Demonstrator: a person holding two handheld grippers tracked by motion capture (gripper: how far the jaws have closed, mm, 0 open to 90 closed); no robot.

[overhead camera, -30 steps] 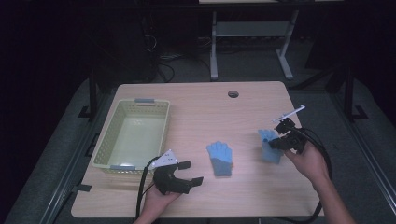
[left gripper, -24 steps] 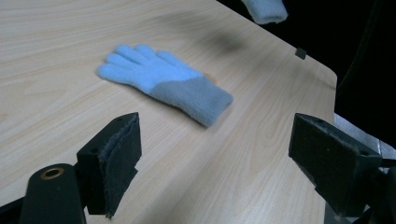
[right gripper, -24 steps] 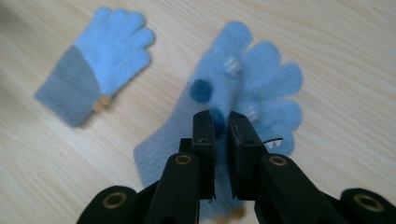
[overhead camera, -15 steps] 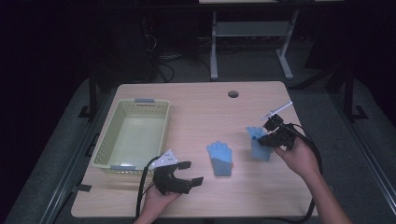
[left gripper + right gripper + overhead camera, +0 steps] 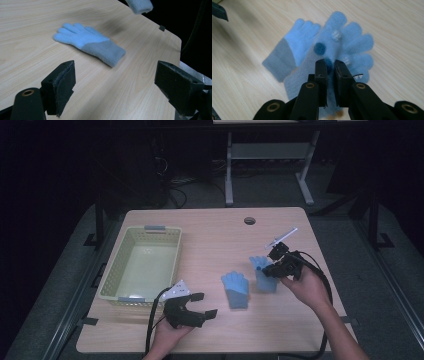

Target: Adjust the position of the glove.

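Pale wood tabletop (image 5: 210,235) bears one blue glove (image 5: 235,289) lying flat at its middle, while the right gripper (image 5: 267,271) has its jaws pinched narrow on a second, dotted glove (image 5: 342,47) and holds it hanging just above the table beside the first. Judging by this, the carrying step is in hand, and the next move likely calls for swinging the dotted glove across to the green basket (image 5: 114,276) at the table's left, past the left gripper (image 5: 200,306), which rests near the front edge, jaws wide and empty.
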